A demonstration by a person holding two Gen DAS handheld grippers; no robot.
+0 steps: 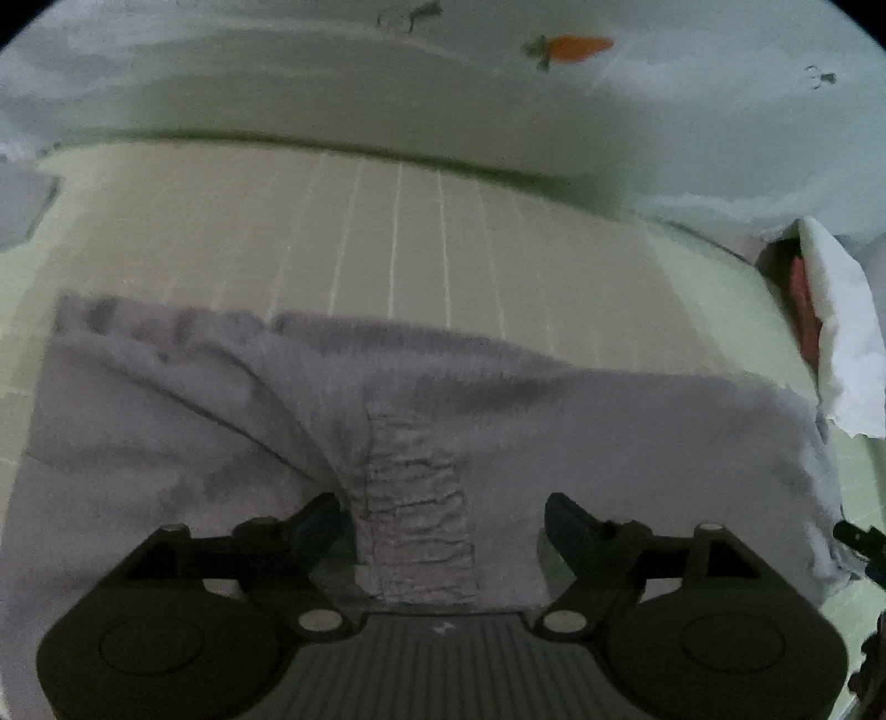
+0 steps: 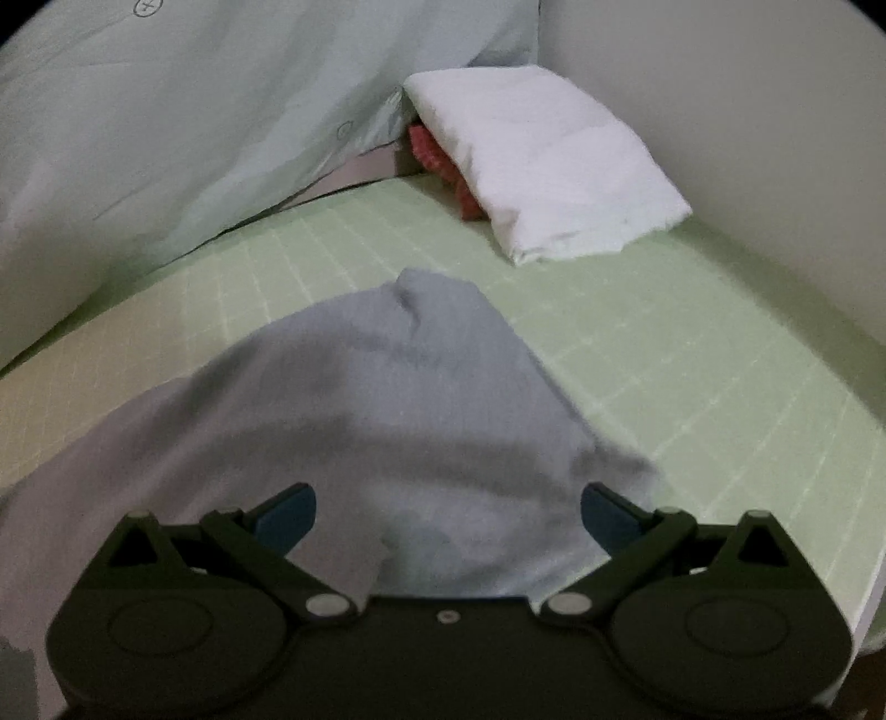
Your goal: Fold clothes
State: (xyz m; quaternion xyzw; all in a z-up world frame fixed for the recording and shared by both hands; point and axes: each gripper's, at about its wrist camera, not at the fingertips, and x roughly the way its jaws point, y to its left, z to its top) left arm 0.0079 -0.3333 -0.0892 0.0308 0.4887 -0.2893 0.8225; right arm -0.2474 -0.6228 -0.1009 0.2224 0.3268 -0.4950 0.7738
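Note:
A grey garment (image 1: 221, 432) lies spread on a pale green checked bed sheet (image 1: 387, 238). A strip of gathered, ribbed fabric (image 1: 421, 520) runs down its near middle. My left gripper (image 1: 443, 520) is open just above this strip, one finger on each side, holding nothing. In the right wrist view the same grey garment (image 2: 398, 399) lies in a rounded heap. My right gripper (image 2: 448, 515) is open over its near edge and empty. The tip of my right gripper shows at the right edge of the left wrist view (image 1: 858, 543).
A pale blue-green quilt (image 2: 166, 138) with a carrot print (image 1: 576, 47) is bunched along the far side of the bed. A white pillow (image 2: 548, 160) lies over a red item (image 2: 437, 149) at the far right corner. A pale wall (image 2: 747, 138) bounds the right side.

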